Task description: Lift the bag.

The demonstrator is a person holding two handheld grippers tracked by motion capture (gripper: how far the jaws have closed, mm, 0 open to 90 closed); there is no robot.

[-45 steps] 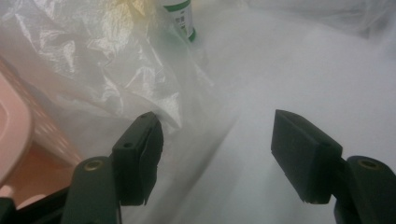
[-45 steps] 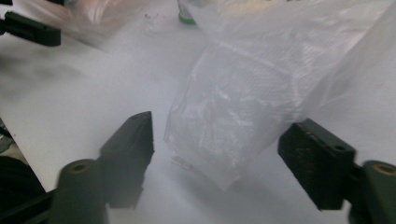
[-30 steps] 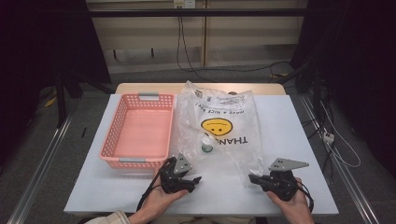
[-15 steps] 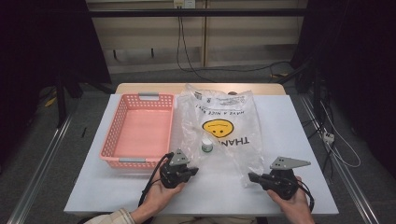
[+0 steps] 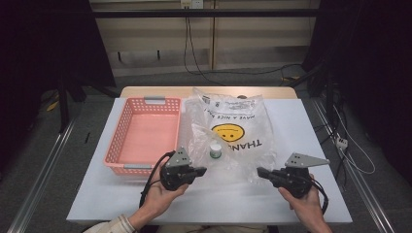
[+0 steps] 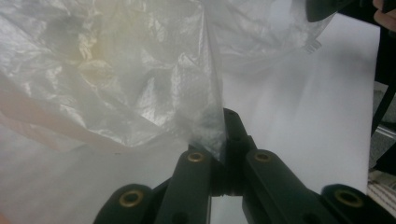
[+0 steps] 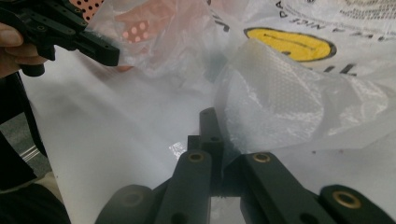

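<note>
A clear plastic bag (image 5: 233, 121) with a yellow smiley face lies crumpled on the white table, and a small white round thing (image 5: 215, 151) shows inside it. My left gripper (image 5: 200, 171) is at the bag's near left corner. In the left gripper view its jaws (image 6: 225, 135) are shut on a fold of the bag's film (image 6: 154, 79), lifted a little. At the near right corner my right gripper (image 5: 259, 171) is shut on the bag's edge (image 7: 280, 93); its tips (image 7: 210, 123) pinch the film.
A pink mesh basket (image 5: 116, 145) stands to the left of the bag, close to my left gripper. The white table (image 5: 311, 126) shows bare to the right of the bag and along the front edge. Cables run on the floor beyond.
My left gripper has closed on the bag's near left corner and risen slightly with it. The right gripper has stayed put, shut on its corner.
</note>
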